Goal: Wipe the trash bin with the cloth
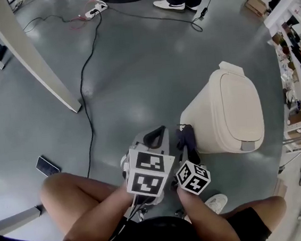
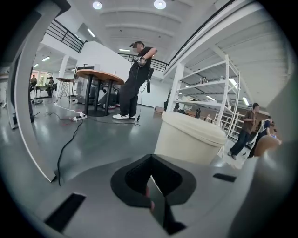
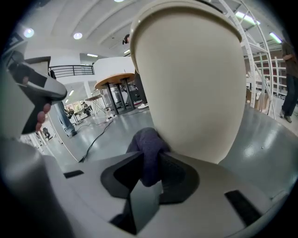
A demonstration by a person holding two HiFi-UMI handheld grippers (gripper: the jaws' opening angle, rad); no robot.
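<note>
From the head view, the cream trash bin (image 1: 230,114) stands on the floor (image 1: 134,65); the right gripper (image 1: 188,142) holds the dark cloth (image 1: 185,134) against its side, with the left gripper (image 1: 154,137) just beside. In the left gripper view the jaws are together, seemingly on nothing; in the right gripper view the jaws clamp the cloth, which touches the trash bin.

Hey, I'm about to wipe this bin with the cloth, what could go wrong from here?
The right gripper pinches only a bunch of the dark purple cloth; rubbing could pull it free.
The left gripper is shut on nothing, away from the cream plastic trash bin, so a push may slide or tip it.
</note>
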